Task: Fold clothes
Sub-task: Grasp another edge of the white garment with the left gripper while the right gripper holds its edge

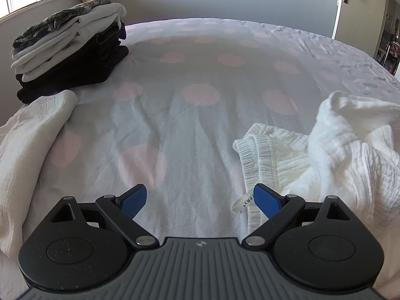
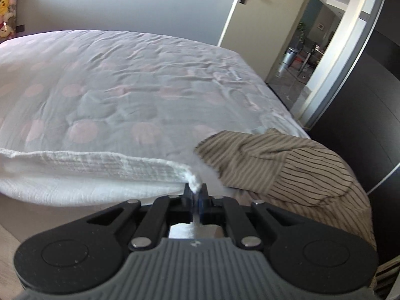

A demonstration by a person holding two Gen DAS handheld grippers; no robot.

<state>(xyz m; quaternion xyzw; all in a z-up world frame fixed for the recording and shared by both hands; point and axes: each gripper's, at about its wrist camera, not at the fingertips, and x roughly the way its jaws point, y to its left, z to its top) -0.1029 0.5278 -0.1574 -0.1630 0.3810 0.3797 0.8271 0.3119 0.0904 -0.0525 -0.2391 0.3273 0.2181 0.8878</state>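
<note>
A white crinkled garment [image 1: 337,145] lies bunched on the bed at the right of the left wrist view, its ribbed waistband [image 1: 257,155] and a small label [image 1: 241,201] beside my right blue pad. My left gripper [image 1: 200,200] hovers open just above the sheet, nothing between its fingers. More white crinkled cloth [image 1: 32,135] lies at the left. In the right wrist view my right gripper [image 2: 197,195] is shut on a corner of the white garment [image 2: 87,172], which stretches away to the left, lifted off the bed.
A stack of folded dark and grey clothes [image 1: 67,47] sits at the far left of the bed. A brown striped garment [image 2: 287,165] lies on the bed's right edge. The dotted bedsheet [image 1: 195,80] spreads ahead. A door [image 2: 252,12] stands open beyond.
</note>
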